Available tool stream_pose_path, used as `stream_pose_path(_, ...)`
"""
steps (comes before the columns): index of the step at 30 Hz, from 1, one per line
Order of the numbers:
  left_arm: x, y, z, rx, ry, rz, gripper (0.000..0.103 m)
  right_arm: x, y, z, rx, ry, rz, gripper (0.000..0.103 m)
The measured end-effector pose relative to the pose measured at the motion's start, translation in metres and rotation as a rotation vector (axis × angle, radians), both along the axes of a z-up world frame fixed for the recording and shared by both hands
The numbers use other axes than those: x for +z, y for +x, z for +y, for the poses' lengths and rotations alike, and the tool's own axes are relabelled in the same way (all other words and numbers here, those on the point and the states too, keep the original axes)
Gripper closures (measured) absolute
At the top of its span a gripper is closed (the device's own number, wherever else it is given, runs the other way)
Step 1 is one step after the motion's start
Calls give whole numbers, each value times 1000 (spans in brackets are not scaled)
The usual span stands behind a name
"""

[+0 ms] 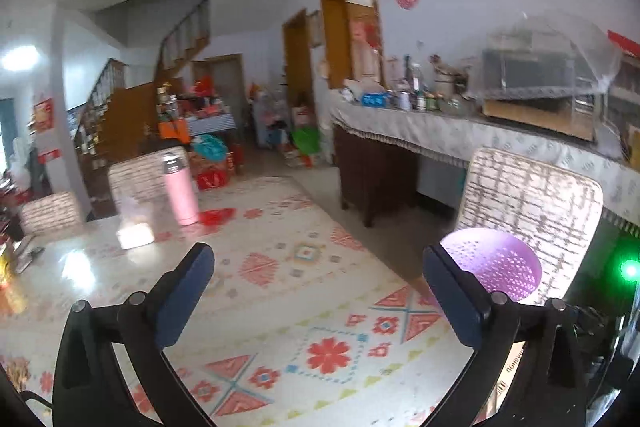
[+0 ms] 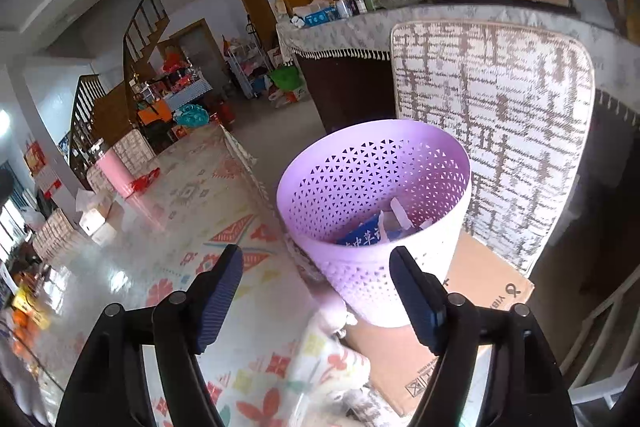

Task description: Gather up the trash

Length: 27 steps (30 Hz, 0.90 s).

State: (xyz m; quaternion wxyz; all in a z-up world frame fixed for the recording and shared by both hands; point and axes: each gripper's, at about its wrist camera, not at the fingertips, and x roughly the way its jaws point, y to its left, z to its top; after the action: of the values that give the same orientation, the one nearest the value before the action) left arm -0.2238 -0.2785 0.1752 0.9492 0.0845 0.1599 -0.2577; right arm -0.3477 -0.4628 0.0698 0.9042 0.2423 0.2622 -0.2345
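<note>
A lilac perforated waste basket [image 2: 372, 211] stands on a cardboard box [image 2: 472, 303] beside the table. It holds a blue packet [image 2: 362, 235] and white scraps. My right gripper [image 2: 318, 291] is open and empty, just above and in front of the basket's near rim. The basket also shows in the left wrist view [image 1: 496, 263], behind the right finger. My left gripper [image 1: 316, 303] is open and empty above the patterned tablecloth [image 1: 280, 307].
A pink flask [image 1: 180, 187] stands at the table's far end. Chairs with woven covers [image 1: 532, 211] stand around the table. A long sideboard [image 1: 440, 135] with bottles and a mesh food cover lines the right wall. Small boxes [image 2: 94, 219] sit on the table's left.
</note>
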Motion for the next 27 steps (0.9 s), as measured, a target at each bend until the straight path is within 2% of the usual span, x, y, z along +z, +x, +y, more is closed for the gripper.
stream_pose_path(7,-16,-11,47,56,-77,16,0,5,-12,36,-33,-125,18,16)
stream_pose_path(10,-25,-16,58,62,-80,22,0,5,-22,49,-75,-203,5,9)
stream_pose_path(12,-32,-15,62,58,-69,51,0,2,-27,53,-92,-223,-1,8)
stream_pose_path(19,-61,-11,57,31,-18,168,0,-18,-28,53,-57,-96,64,8)
stream_pose_path(27,-84,-19,34,5,78,204,0,-20,-37,52,-68,-114,99,8)
